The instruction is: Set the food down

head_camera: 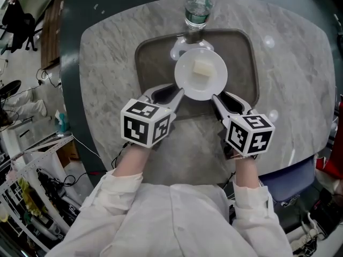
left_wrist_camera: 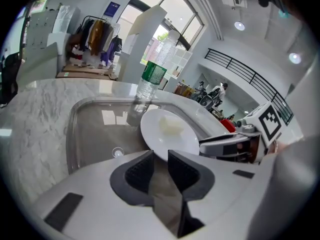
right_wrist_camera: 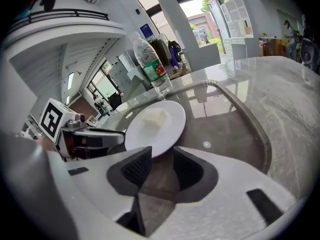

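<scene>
A white plate [head_camera: 201, 84] carrying a pale block of food [head_camera: 202, 68] lies over the brown tray [head_camera: 140, 63]. My left gripper [head_camera: 177, 91] is at the plate's near-left rim. In the left gripper view its jaws stand close together, shut on the plate [left_wrist_camera: 170, 134] at its edge. My right gripper [head_camera: 217, 98] is at the near-right rim. In the right gripper view its jaws stand apart and open, with the plate [right_wrist_camera: 155, 126] edge loose between them, beside the left pad. The food [right_wrist_camera: 152, 119] sits near the plate's middle.
A clear water bottle [head_camera: 199, 4] with a green label stands at the tray's far edge, just behind the plate. The tray rests on a round marble table [head_camera: 289, 63]. Racks, cables and clutter lie on the floor to the left.
</scene>
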The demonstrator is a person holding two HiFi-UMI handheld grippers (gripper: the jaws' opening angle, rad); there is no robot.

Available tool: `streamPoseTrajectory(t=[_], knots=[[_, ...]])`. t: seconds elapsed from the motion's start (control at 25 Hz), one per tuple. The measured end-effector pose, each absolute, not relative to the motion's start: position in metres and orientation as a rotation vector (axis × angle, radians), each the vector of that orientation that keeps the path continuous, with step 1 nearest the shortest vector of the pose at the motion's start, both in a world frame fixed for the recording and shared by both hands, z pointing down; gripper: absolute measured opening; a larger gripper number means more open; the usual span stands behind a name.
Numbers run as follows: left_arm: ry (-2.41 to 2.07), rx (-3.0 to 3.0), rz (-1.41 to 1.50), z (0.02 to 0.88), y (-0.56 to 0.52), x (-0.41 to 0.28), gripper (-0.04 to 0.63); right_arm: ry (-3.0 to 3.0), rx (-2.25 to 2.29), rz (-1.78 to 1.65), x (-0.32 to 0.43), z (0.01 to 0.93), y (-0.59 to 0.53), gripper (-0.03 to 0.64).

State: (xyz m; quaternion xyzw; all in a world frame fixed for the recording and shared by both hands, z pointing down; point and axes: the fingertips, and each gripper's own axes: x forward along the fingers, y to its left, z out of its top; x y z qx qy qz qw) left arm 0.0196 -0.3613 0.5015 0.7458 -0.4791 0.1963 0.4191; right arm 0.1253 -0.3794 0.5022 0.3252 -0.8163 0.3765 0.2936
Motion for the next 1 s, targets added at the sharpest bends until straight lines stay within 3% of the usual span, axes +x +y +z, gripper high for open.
streamPoseTrajectory(t=[0.68, 0.8, 1.0], knots=[[-1.21, 1.995, 0.428, 0.451, -0.333, 0.012, 0.088, -2.304, 1.075, 0.925, 0.134, 0.444, -0.357, 0.101], [-1.199, 2.064, 0.377, 0.434, -0.323, 0.011, 0.049, -2.345, 1.107, 0.923, 0.129, 0.43, -0.341, 0.1], [-1.161, 2.164, 0.26, 0.403, -0.302, 0.006, 0.021, -2.468, 1.188, 0.879, 0.122, 0.394, -0.312, 0.017]])
